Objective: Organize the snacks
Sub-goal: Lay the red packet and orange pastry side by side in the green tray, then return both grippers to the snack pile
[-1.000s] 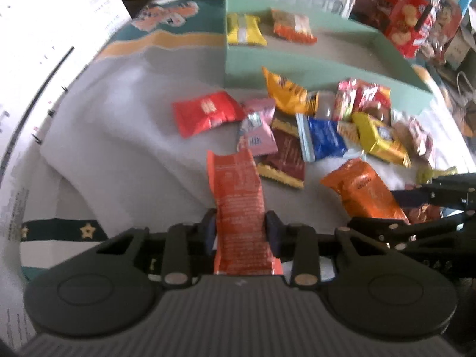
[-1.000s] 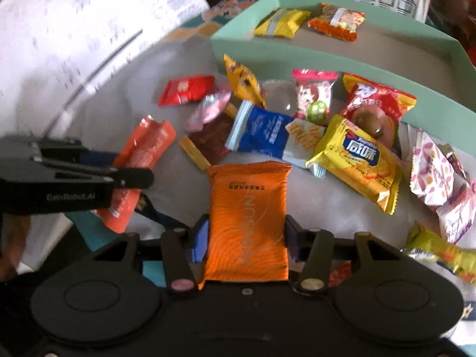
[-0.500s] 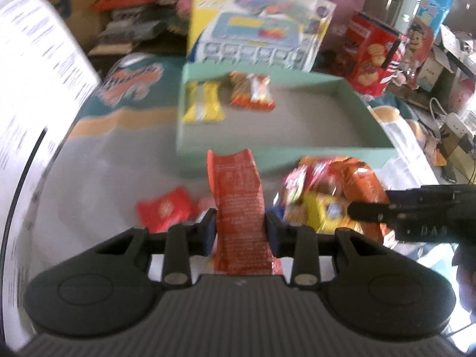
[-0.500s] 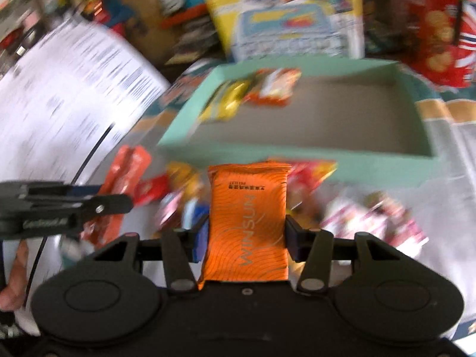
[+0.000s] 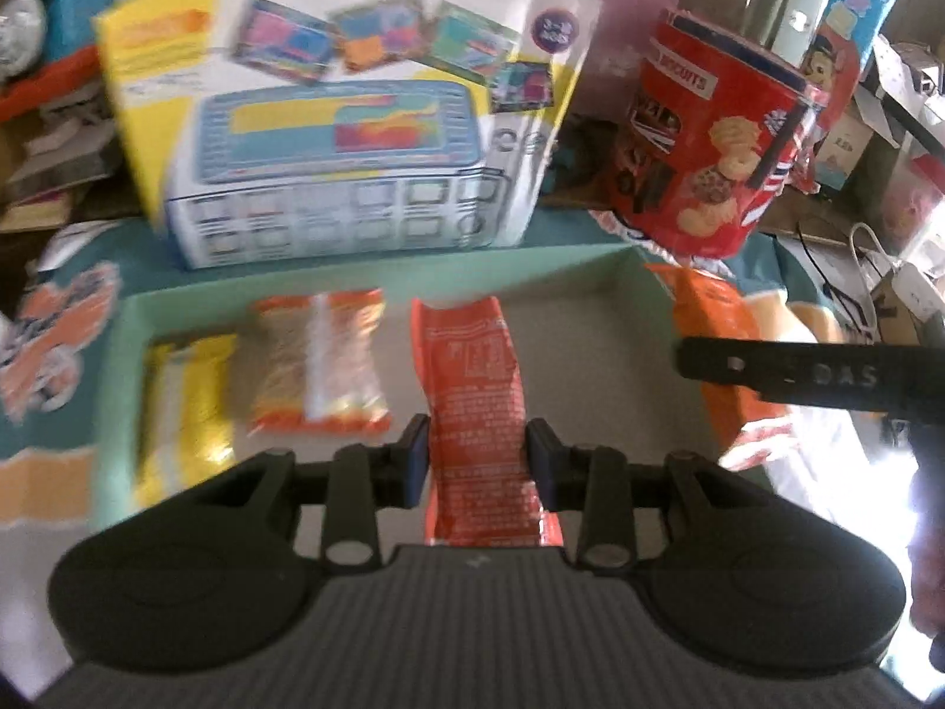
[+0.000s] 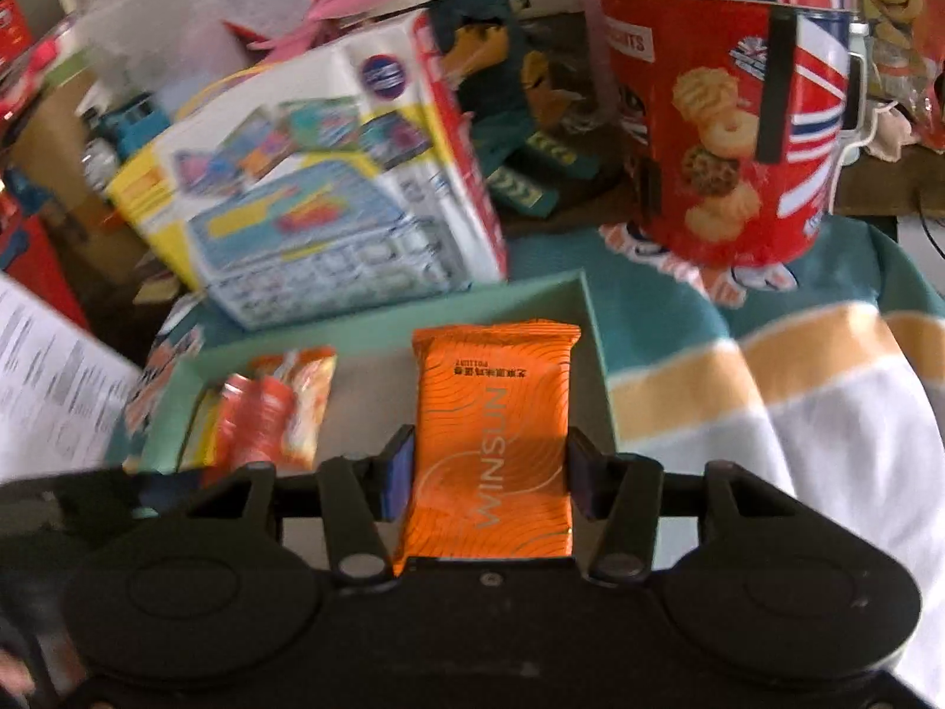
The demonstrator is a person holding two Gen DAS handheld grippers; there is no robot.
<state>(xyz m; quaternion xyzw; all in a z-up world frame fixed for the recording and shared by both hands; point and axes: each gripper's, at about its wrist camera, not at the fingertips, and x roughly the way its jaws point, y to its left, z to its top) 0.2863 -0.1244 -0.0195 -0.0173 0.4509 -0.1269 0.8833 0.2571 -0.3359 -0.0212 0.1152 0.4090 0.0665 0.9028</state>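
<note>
Two snacks, a yellow packet [image 5: 183, 407] and an orange-white one [image 5: 319, 366], already lie in the green tray [image 5: 366, 283]. My left claw [image 5: 475, 455] clamps a red packet [image 5: 472, 378] and my right claw [image 6: 484, 472] an orange packet [image 6: 490, 431], both over the tray, not yet dropped.

A teal, orange and white striped cloth [image 6: 768, 354] covers the desk; at twelve o'clock stand a round red biscuit tin [image 6: 726, 118] and a yellow-and-white cardboard toy box [image 5: 348, 118].

A red-orange packet [image 5: 475, 407] with tiny white writing and an orange packet [image 6: 493, 443] with thin wavy lines are seen, above a pale green box [image 5: 121, 366]; a yellow packet [image 5: 183, 413] is seen inside
</note>
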